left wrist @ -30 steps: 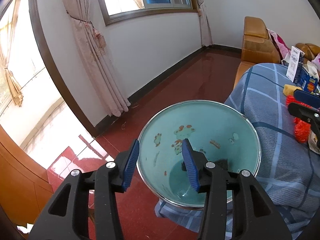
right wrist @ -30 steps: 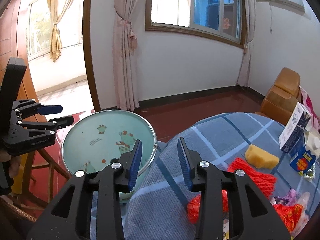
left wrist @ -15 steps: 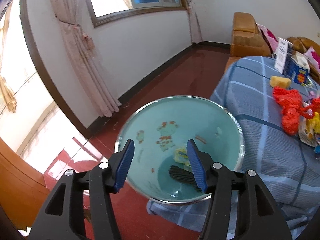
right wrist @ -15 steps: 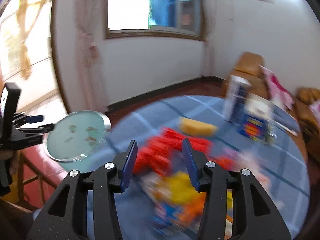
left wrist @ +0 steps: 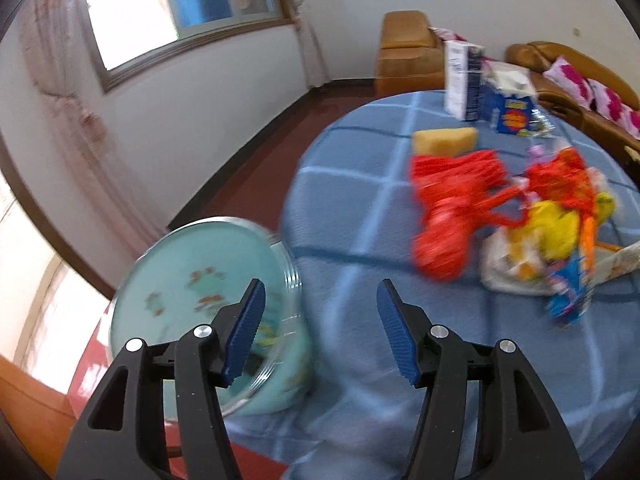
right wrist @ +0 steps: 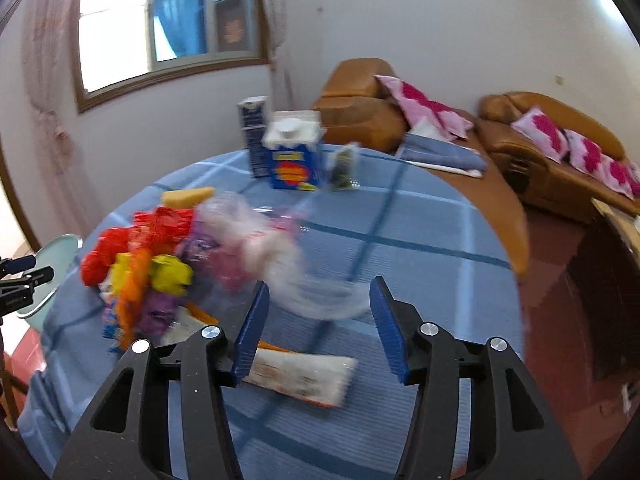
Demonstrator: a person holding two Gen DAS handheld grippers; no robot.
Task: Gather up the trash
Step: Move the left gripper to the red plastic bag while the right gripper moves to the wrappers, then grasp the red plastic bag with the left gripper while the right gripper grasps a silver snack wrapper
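Observation:
A teal basin (left wrist: 192, 280) with a metal rim stands at the table's left edge; something dark and something yellow lie inside. It also shows in the right wrist view (right wrist: 56, 264). A heap of trash lies on the blue checked tablecloth (left wrist: 360, 208): red netting (left wrist: 452, 200), yellow and orange wrappers (left wrist: 560, 224), clear plastic film (right wrist: 280, 256), a flat white wrapper (right wrist: 304, 376). My left gripper (left wrist: 320, 328) is open and empty over the cloth beside the basin. My right gripper (right wrist: 316, 328) is open and empty above the film and the flat wrapper.
A yellow sponge (left wrist: 444, 140), a blue carton (right wrist: 294, 160), a tall dark carton (right wrist: 254, 136) and a small bag (right wrist: 342, 168) stand at the table's far side. Brown sofas (right wrist: 540, 140) with pink cushions lie behind. Red floor lies around the table.
Both grippers have swung right, from the basin toward the trash heap. The left gripper's jaws have opened wider. Both views are blurred by motion.

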